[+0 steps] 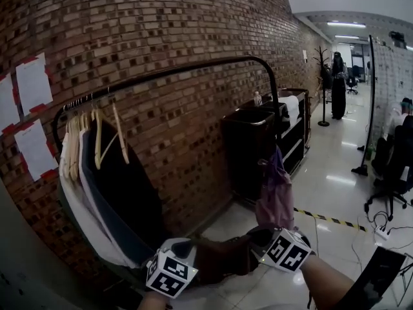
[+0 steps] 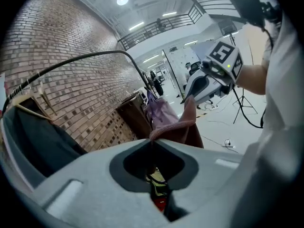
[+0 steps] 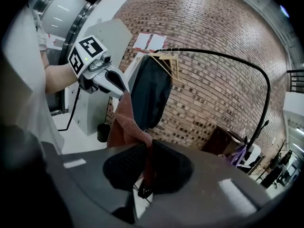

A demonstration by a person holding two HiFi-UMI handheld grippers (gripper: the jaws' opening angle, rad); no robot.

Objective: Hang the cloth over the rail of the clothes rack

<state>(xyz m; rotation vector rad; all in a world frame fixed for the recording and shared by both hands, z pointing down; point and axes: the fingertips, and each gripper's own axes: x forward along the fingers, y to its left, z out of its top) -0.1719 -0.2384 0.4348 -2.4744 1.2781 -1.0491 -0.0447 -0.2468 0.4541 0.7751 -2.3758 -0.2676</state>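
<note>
A rust-brown cloth (image 1: 222, 258) is stretched between my two grippers, low in the head view and below the rack. My left gripper (image 1: 193, 254) is shut on one end of the cloth (image 2: 178, 125), and my right gripper (image 1: 256, 239) is shut on the other end (image 3: 126, 120). The black rail (image 1: 193, 68) of the clothes rack arches above and beyond both grippers, along the brick wall. In the left gripper view the right gripper (image 2: 186, 99) pinches the cloth's far corner. The right gripper view shows the left gripper (image 3: 126, 91) doing the same under the rail (image 3: 213, 53).
Wooden hangers with dark and white garments (image 1: 103, 186) fill the rail's left end. A purple cloth (image 1: 276, 196) hangs by the rack's right post. Behind it stands a black cabinet (image 1: 248, 144). An office chair (image 1: 393, 166) and floor cables (image 1: 381, 228) are at the right.
</note>
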